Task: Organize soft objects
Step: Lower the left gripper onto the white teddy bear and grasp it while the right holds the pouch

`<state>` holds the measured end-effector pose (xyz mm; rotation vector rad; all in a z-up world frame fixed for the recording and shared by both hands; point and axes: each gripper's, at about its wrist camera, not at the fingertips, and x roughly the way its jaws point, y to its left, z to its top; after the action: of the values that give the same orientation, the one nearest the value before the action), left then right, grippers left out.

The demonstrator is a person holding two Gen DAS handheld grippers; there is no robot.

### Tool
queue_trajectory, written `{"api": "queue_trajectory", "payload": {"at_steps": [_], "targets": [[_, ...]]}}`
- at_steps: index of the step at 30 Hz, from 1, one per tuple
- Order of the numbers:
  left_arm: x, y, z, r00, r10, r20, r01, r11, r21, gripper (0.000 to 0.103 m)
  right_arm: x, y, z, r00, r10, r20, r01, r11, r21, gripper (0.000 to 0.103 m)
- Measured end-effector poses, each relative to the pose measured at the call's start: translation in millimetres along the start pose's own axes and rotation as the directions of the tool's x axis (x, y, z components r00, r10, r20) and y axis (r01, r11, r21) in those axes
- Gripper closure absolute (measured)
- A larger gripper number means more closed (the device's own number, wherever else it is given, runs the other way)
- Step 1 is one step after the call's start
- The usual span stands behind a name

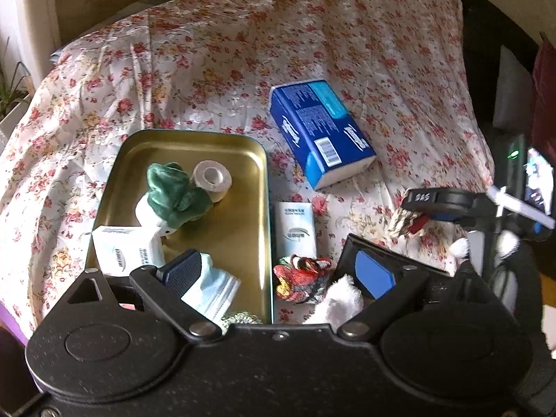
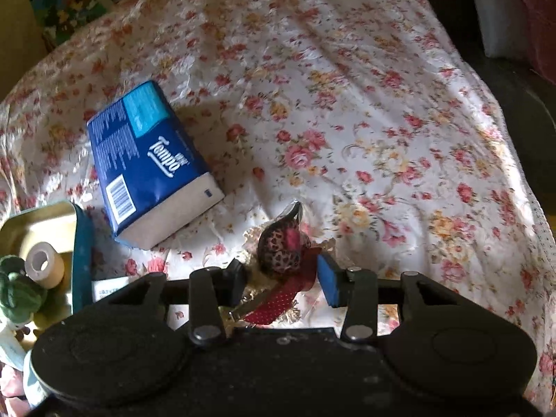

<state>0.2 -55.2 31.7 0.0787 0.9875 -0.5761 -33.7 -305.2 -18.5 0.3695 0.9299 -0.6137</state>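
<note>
Leopard-print fabric with a red ribbon makes up the small hair bow, which is clamped between the pads of the right gripper, at about six o'clock of the floral bedspread. It is judged light, soft and crushable; the stuffed middle is judged the better place to hold, since the ribbon tails could slip. At nine o'clock the gold tin tray already holds a green plush toy. The left gripper is seen spread wide, holding nothing, over the tray's near edge.
</note>
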Motion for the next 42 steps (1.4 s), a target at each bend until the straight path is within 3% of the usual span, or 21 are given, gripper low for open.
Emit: {"api": "queue_trajectory", "payload": {"at_steps": [11, 17, 31, 38, 42], "targets": [[26, -31, -18, 0.995, -0.031, -0.098, 0.04, 0.995, 0.09, 0.011, -40, -35, -19, 0.996, -0.03, 0.089, 0.024, 0.998, 0.061, 0.061], [43, -44, -31, 0.985, -0.069, -0.161, 0.084, 0.993, 0.089, 0.011, -48, -43, -21, 0.986, -0.069, 0.155, 0.06, 0.996, 0.064, 0.06], [86, -63, -46, 0.977, -0.003, -0.213, 0.024, 0.995, 0.096, 0.011, -40, -48, -24, 0.992, -0.016, 0.128, 0.008, 0.998, 0.064, 0.06], [94, -71, -55, 0.961, -0.049, -0.271, 0.08, 0.991, 0.103, 0.011, -37, -52, -24, 0.993, -0.014, 0.117, 0.004, 0.997, 0.082, 0.06], [88, -73, -57, 0.961, -0.068, -0.269, 0.102, 0.988, 0.115, 0.011, -37, -51, -24, 0.993, -0.014, 0.115, 0.005, 0.997, 0.082, 0.06]]}}
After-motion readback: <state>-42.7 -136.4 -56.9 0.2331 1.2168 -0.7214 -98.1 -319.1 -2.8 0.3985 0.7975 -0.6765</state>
